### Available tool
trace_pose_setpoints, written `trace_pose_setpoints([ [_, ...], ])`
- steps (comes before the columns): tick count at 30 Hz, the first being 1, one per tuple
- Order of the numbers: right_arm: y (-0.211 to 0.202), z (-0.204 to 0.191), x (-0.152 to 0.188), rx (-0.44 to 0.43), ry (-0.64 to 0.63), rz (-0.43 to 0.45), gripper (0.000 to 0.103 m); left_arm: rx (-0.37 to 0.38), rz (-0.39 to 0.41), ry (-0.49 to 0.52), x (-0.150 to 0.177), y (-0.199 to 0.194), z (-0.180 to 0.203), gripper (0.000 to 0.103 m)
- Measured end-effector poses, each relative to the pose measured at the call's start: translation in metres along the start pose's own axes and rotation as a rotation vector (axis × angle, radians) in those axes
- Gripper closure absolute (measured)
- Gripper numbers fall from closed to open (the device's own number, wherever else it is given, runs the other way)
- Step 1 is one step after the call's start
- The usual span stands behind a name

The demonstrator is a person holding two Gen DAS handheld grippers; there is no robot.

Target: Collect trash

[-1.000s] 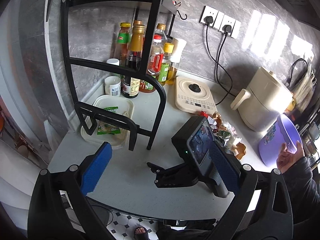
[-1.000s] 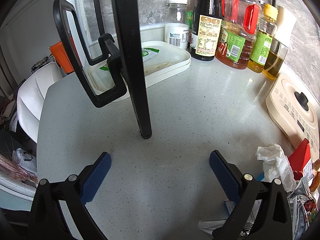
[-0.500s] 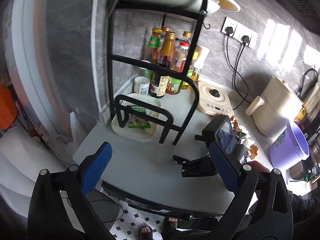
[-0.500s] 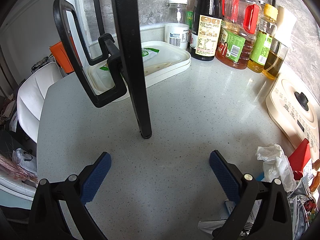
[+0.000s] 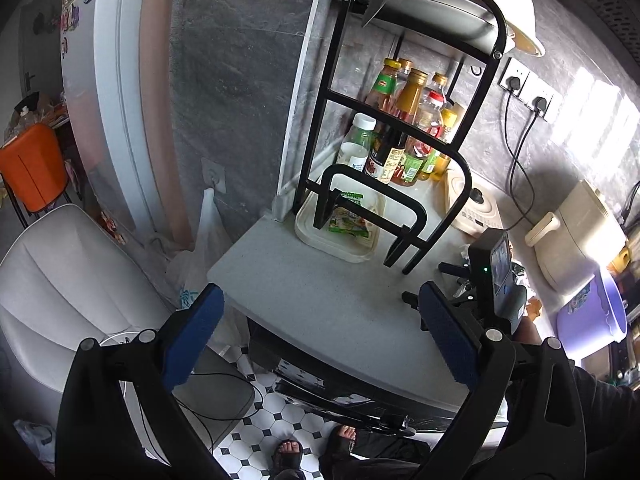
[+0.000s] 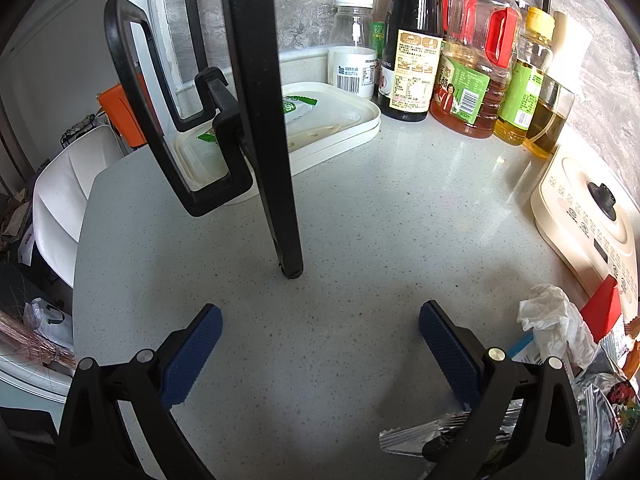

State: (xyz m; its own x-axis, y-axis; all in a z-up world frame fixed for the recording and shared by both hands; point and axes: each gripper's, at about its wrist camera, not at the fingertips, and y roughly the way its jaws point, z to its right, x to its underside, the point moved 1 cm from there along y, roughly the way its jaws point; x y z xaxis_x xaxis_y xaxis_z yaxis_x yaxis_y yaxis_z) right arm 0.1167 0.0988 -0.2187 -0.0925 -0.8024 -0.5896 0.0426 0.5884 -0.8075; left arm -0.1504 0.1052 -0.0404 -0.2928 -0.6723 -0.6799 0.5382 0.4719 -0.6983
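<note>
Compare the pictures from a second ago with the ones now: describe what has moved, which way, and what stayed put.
The left gripper has pulled back and up from the countertop, open and empty, so the floor and a white chair now show. The right gripper stayed put, open over the counter beside the crumpled trash. Nothing was grasped or released.

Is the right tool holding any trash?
No: the right tool is open over bare counter, with the crumpled tissue lying untouched beside it.
</note>
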Motion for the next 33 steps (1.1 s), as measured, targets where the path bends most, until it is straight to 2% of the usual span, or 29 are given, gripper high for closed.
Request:
trace_pose_setpoints([
  [4,0.0,0.0,-0.001,-0.003,-0.009,-0.003,0.007,0.027,-0.006,0.016,0.001,0.001,0.003,0.006],
  [6,-0.002,-0.002,-0.003,0.03,-0.021,-0.016,0.007,0.048,-0.014,0.027,0.001,0.004,0.005,0.006],
  [11,-0.049,-0.009,-0.012,0.056,-0.009,0.113,0.007,0.104,-0.016,0.064,0.001,0.011,0.015,0.006],
  [13,-0.074,-0.01,-0.016,0.096,-0.02,0.167,0.007,0.13,-0.013,0.082,-0.001,0.015,0.022,0.006],
  [17,-0.144,0.001,-0.022,0.18,0.035,0.334,0.007,0.198,0.005,0.131,-0.001,0.022,0.036,0.006],
  [21,-0.239,0.001,-0.011,0.251,0.076,0.563,0.007,0.283,0.024,0.195,0.002,0.024,0.058,0.006],
  [23,-0.285,-0.008,0.0,0.317,0.072,0.674,0.007,0.33,0.038,0.23,0.003,0.025,0.072,0.006],
  [25,-0.321,-0.015,0.013,0.4,0.095,0.737,0.007,0.377,0.048,0.257,0.002,0.025,0.087,0.006],
  [28,-0.356,-0.011,0.032,0.506,0.24,0.74,0.007,0.456,0.063,0.301,-0.001,0.016,0.111,0.006],
  [31,-0.376,0.007,0.06,0.519,0.462,0.687,0.007,0.507,0.088,0.391,-0.002,0.005,0.135,0.006],
  [33,-0.382,0.018,0.078,0.578,0.587,0.649,0.007,0.532,0.09,0.445,-0.001,-0.001,0.149,0.006],
])
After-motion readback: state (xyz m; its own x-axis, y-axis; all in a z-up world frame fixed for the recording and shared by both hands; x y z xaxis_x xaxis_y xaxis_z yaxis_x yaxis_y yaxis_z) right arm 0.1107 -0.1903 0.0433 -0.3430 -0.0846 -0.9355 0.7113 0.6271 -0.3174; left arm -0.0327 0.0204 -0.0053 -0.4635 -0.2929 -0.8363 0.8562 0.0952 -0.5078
